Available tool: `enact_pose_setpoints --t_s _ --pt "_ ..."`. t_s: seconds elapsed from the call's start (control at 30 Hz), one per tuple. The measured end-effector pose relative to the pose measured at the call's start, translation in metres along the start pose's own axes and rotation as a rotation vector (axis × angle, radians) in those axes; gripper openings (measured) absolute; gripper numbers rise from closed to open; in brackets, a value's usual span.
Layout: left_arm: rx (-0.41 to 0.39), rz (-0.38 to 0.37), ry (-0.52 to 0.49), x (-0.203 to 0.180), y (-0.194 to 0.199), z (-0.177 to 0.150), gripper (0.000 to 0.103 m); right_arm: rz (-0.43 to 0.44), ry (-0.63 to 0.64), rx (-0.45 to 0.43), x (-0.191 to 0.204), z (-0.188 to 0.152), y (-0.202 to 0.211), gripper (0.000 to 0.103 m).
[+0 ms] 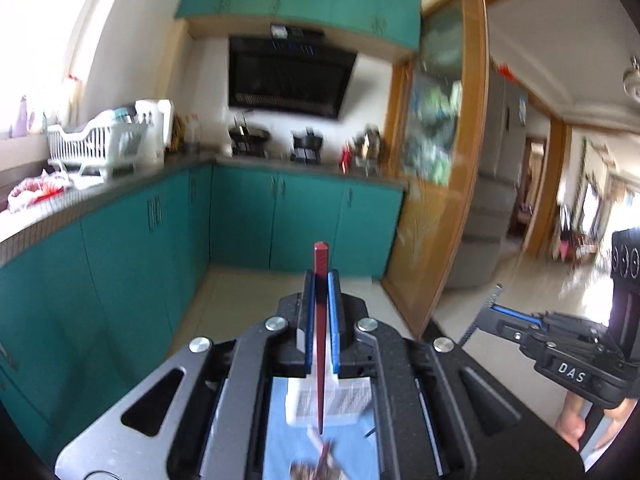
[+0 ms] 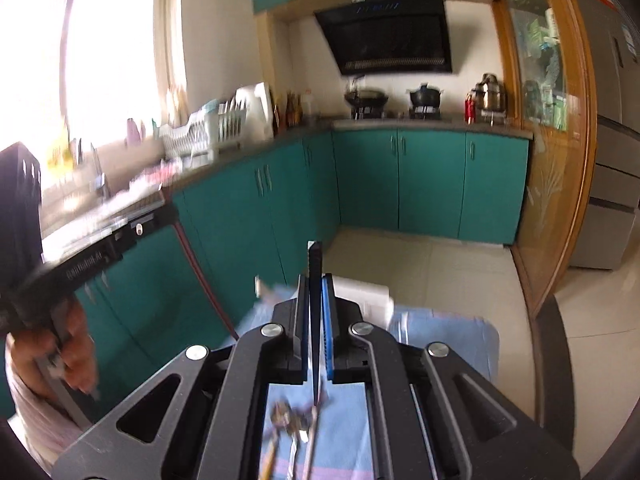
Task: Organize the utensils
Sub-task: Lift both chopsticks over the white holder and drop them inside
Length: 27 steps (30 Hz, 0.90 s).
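Red and tapering, a chopstick (image 1: 320,320) is sitting clamped between the left gripper (image 1: 320,284) fingers, its thick end pointing away. The right gripper (image 2: 316,280) is pinching a dark chopstick (image 2: 315,320) the same way. Both are being carried above a blue cloth (image 2: 448,340) — more utensils (image 2: 294,426) are lying blurred below. A white slotted tray (image 1: 340,402) seems the likely target; lowering each stick tip-first and level — before loosening — should be keeping them from rolling.

Blur smears the utensils (image 2: 294,428) lying on the blue cloth (image 2: 448,340), their lower ends cut off. The white tray (image 1: 332,400) shows only between gripper parts.
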State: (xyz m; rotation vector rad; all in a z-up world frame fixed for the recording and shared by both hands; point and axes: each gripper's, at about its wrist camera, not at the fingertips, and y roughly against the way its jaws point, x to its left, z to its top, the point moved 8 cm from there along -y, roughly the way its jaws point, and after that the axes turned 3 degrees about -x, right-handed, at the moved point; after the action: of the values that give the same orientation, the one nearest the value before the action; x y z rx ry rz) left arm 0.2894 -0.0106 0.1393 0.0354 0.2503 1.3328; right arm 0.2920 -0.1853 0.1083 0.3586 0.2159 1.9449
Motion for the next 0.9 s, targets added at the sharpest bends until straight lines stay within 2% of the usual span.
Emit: enact_pose_setpoints --t_s 0.1,0.23,0.33,0.5,0.7,0.73,0.8,0.83,0.87,0.9 --pt "-0.073 0.037 0.039 0.006 -0.021 0.027 0.006 -0.061 -0.025 -0.095 -0.016 0.038 -0.008 0.007" --pt "-0.075 0.076 0.043 0.01 -0.064 0.025 0.006 -0.119 -0.001 -0.138 -0.026 0.047 -0.025 0.007" --pt "-0.016 0.11 0.019 0.012 -0.104 -0.004 0.006 -0.154 -0.004 -0.113 -0.038 0.033 -0.056 0.007" --pt "0.093 0.13 0.026 0.024 -0.144 -0.057 0.006 -0.156 -0.039 -0.024 -0.056 -0.008 -0.103 0.007" --pt "0.142 0.127 0.026 0.03 -0.154 -0.085 0.006 -0.14 -0.057 0.039 -0.062 -0.036 -0.124 0.007" --pt "0.137 0.128 0.025 0.03 -0.15 -0.086 0.011 -0.141 -0.06 0.046 -0.063 -0.037 -0.124 0.008" --pt "0.115 0.122 0.016 0.029 -0.143 -0.081 0.022 -0.145 -0.066 0.039 -0.063 -0.038 -0.118 0.019" --pt "0.1 0.121 0.011 0.028 -0.138 -0.078 0.024 -0.146 -0.064 0.019 -0.062 -0.035 -0.111 0.029" --pt "0.079 0.123 0.002 0.028 -0.129 -0.074 0.025 -0.148 -0.061 -0.001 -0.061 -0.032 -0.104 0.034" --pt "0.062 0.124 -0.004 0.027 -0.118 -0.072 0.029 -0.149 -0.058 -0.02 -0.06 -0.029 -0.095 0.034"
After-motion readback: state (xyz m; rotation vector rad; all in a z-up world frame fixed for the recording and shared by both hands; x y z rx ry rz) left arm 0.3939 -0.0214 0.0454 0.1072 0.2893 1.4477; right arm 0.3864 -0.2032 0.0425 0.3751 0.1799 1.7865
